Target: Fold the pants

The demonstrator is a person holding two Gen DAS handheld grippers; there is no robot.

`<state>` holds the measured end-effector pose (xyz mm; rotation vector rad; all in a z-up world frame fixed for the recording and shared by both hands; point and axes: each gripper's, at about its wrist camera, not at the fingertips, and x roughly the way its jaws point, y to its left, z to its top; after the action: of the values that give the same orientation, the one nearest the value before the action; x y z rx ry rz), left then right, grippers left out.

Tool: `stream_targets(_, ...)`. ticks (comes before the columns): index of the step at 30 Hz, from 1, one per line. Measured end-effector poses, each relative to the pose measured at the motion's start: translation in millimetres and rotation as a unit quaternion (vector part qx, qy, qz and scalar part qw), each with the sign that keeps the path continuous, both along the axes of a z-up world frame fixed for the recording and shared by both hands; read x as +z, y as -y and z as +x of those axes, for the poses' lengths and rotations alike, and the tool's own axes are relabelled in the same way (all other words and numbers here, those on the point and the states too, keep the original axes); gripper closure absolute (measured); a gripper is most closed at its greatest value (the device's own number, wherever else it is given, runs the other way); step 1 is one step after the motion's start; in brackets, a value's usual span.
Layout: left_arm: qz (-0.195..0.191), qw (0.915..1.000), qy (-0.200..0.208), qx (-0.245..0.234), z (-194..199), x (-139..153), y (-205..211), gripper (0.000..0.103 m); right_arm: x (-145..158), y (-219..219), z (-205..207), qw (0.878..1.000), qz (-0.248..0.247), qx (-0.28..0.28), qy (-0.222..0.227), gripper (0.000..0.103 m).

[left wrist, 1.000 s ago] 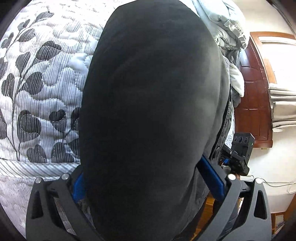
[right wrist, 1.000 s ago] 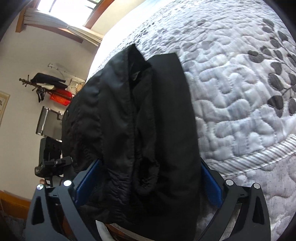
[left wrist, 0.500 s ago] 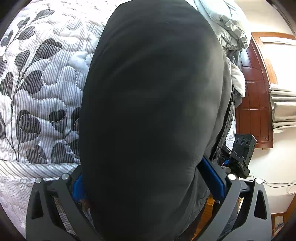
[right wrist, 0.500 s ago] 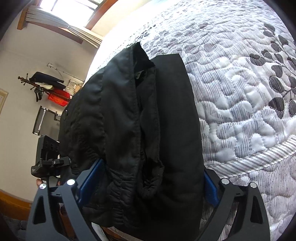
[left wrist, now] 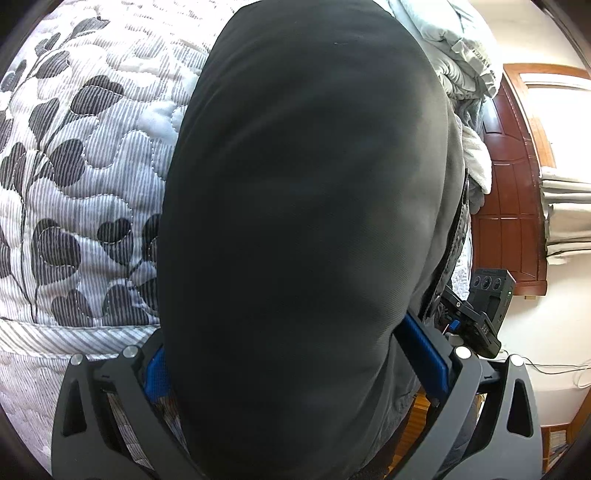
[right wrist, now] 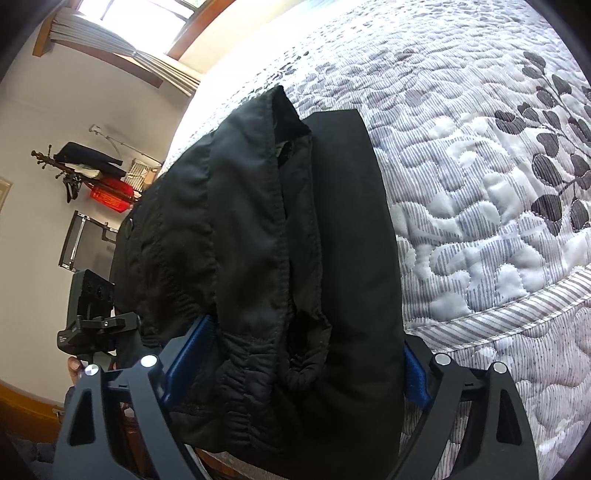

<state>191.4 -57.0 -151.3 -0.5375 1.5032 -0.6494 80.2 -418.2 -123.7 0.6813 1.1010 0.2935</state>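
Note:
Black folded pants [left wrist: 303,221] fill most of the left wrist view, lying at the edge of a quilted bed [left wrist: 74,184]. My left gripper [left wrist: 291,347] holds the bundle, and a blue pad [left wrist: 424,354] lies against each side of it. In the right wrist view the pants [right wrist: 277,240] show seams and a gathered waistband. My right gripper [right wrist: 303,354] has them between its jaws, which are closing, with the fabric bulging over the pads [right wrist: 192,350]. The left gripper's body [right wrist: 88,314] shows beyond the left side of the pants.
The grey leaf-patterned quilt [right wrist: 480,184] stretches away on the right. Pale bedding [left wrist: 461,55] is heaped at the far end, beside a dark wooden panel [left wrist: 509,184]. A rack with a red basket [right wrist: 110,192] stands by the wall, under a window [right wrist: 147,11].
The right gripper's pads have drawn a little closer together against the pants. The left wrist view is unchanged.

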Motion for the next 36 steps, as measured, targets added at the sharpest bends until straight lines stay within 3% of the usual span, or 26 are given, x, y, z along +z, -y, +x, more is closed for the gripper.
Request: stream_targets(36, 0.007, 0.9997, 0.022, 0.013, -9.0, 5.7, -2.0, 0.002, -2.0, -0.9, 4.3, 1.000, -0.002, -0.001, -0.003, 0.014)
